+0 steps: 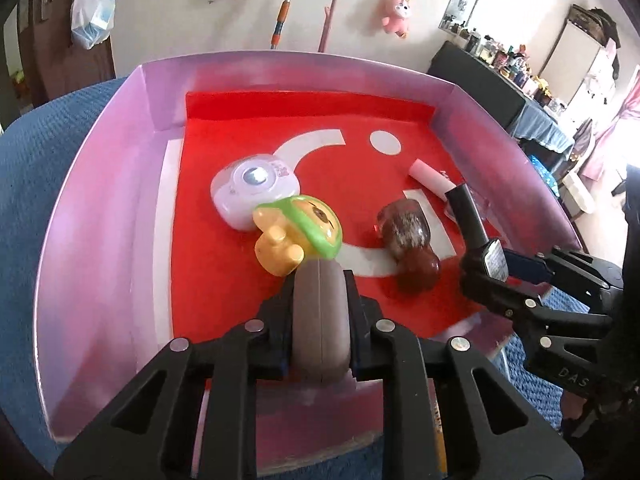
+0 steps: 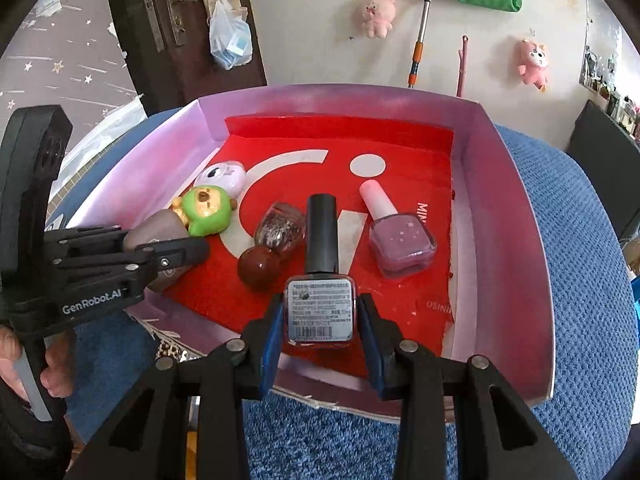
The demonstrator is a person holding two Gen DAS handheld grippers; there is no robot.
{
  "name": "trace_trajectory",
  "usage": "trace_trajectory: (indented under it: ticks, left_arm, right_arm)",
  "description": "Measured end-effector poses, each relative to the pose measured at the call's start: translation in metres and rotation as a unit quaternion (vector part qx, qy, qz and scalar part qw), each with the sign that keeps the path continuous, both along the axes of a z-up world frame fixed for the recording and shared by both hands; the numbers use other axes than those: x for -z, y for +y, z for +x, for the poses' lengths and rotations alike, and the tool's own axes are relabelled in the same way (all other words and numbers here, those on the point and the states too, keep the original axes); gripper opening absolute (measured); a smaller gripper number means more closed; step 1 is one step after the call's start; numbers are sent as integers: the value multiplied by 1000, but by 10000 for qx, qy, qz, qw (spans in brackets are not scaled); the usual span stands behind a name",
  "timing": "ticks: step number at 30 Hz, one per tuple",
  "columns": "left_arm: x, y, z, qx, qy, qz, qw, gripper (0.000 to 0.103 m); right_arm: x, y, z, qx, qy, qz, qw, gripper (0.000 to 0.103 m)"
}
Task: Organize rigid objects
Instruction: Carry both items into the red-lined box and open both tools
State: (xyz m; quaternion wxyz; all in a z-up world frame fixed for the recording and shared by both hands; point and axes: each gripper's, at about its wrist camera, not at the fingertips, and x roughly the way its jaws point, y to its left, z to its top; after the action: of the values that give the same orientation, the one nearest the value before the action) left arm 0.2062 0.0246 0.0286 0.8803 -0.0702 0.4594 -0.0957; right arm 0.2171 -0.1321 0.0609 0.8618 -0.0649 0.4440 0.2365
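Note:
A lilac tray (image 1: 100, 200) with a red liner holds a white round toy (image 1: 256, 188), a green-and-yellow figure (image 1: 298, 232) and a brown glitter bottle (image 1: 408, 240) lying on its side. My left gripper (image 1: 320, 280) is shut on a taupe oval case (image 1: 322, 320), low over the tray's near edge, right behind the figure. In the right wrist view, my right gripper (image 2: 320, 304) is shut on a dark nail polish bottle (image 2: 320, 312) with a black cap, upright over the tray's (image 2: 500, 208) front. A pink nail polish bottle (image 2: 400, 244) lies just beyond it.
The tray rests on a blue knitted cover (image 2: 580, 280). A hand (image 2: 8, 352) holds the left gripper's handle at the left edge. Behind are a wall with plush toys (image 2: 378, 10), a door (image 2: 176, 20) and a dark cabinet (image 1: 480, 80) crowded with small bottles.

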Motion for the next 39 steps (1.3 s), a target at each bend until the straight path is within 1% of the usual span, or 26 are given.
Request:
trace_trajectory:
  ticks: [4,8,17,22,39]
  left_arm:
    - [-1,1,5,-51,-62,-18,10000,18]
    - [-3,2,12,-149,-217,127,9996,18]
    - [1,5,24,-250,-176,99,9995,18]
    - [1,6,23,-253,-172,164,9994,18]
    - [1,5,27,-257,-171,197,9993,19]
  right_arm:
    - [3,2,6,18,-19,-52,10000,38]
    - [4,2,15,94,-78,-94,9999,38]
    - [6,5,31,241,-65,4,9997,38]
    - [6,5,32,244,-36,29,9997,38]
    - [8,5,32,247,-48,9,9997,38]
